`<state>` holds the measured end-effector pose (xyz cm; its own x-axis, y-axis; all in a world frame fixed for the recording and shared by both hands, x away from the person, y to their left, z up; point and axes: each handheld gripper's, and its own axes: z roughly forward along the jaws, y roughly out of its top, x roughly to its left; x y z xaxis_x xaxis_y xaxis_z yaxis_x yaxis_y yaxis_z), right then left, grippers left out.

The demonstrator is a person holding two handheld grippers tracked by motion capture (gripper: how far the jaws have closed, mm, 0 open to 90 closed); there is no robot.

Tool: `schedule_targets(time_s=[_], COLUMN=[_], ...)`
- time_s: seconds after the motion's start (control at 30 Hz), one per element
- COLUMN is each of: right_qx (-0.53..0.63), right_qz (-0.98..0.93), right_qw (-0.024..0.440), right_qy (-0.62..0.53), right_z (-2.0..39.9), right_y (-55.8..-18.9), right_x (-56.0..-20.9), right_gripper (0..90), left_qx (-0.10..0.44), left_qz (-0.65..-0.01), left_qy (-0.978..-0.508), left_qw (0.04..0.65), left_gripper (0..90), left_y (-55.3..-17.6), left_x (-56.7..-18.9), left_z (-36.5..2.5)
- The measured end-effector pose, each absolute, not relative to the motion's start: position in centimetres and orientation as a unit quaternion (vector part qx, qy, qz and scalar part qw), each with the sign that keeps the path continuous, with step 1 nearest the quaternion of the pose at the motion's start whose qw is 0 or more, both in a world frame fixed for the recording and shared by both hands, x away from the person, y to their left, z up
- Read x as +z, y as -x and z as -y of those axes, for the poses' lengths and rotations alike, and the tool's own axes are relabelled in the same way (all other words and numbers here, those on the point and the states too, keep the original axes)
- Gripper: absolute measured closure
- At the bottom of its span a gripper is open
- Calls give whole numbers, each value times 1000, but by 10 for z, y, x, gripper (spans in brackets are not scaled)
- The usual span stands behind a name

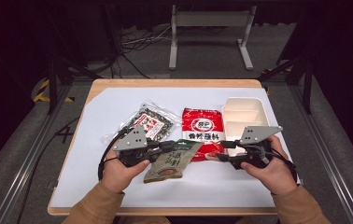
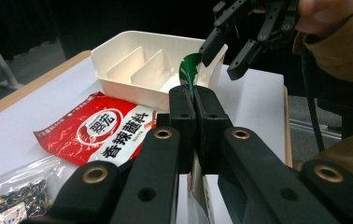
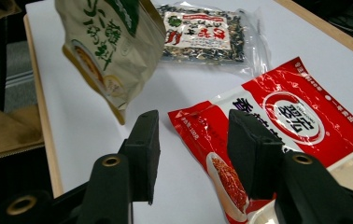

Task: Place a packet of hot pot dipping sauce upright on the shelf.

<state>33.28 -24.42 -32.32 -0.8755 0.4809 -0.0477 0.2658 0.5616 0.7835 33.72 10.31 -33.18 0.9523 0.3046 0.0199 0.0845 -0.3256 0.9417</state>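
A green and tan snack pouch [image 1: 170, 163] hangs tilted just above the white mat, and my left gripper [image 1: 174, 147] is shut on its top edge. In the left gripper view the two jaws [image 2: 194, 95] press together on the pouch's green rim [image 2: 189, 74]. My right gripper [image 1: 216, 157] points left toward the pouch and stands open with nothing between its fingers. In the right gripper view its jaws [image 3: 194, 135] hover over a corner of the red packet [image 3: 282, 116], with the pouch [image 3: 114, 51] hanging off to the upper left.
The red packet [image 1: 203, 130] lies flat mid-table. A clear bag of dark pieces [image 1: 149, 122] lies to its left. A white divided tray [image 1: 244, 116] stands at the right, behind my right hand. The mat's front strip is bare.
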Motion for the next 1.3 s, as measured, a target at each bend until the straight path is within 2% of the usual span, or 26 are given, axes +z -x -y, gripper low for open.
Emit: schedule_targets(time_s=[0.23, 0.6, 1.3], right_qx=[393, 368, 341], right_qz=[-893, -912, -932], right_qw=[121, 114, 88], right_qy=[-185, -138, -89], right_z=[234, 217, 179], right_y=[-334, -338, -343], right_x=[-301, -288, -294], right_gripper=[558, 551, 536], left_qx=[93, 89, 74], left_qz=[-121, -101, -81], left_qy=[-808, -810, -814], left_qw=[570, 571, 571], left_gripper=[871, 871, 870], left_y=[-337, -334, -331], left_x=[-333, -334, -338], left_z=[-103, -95, -86])
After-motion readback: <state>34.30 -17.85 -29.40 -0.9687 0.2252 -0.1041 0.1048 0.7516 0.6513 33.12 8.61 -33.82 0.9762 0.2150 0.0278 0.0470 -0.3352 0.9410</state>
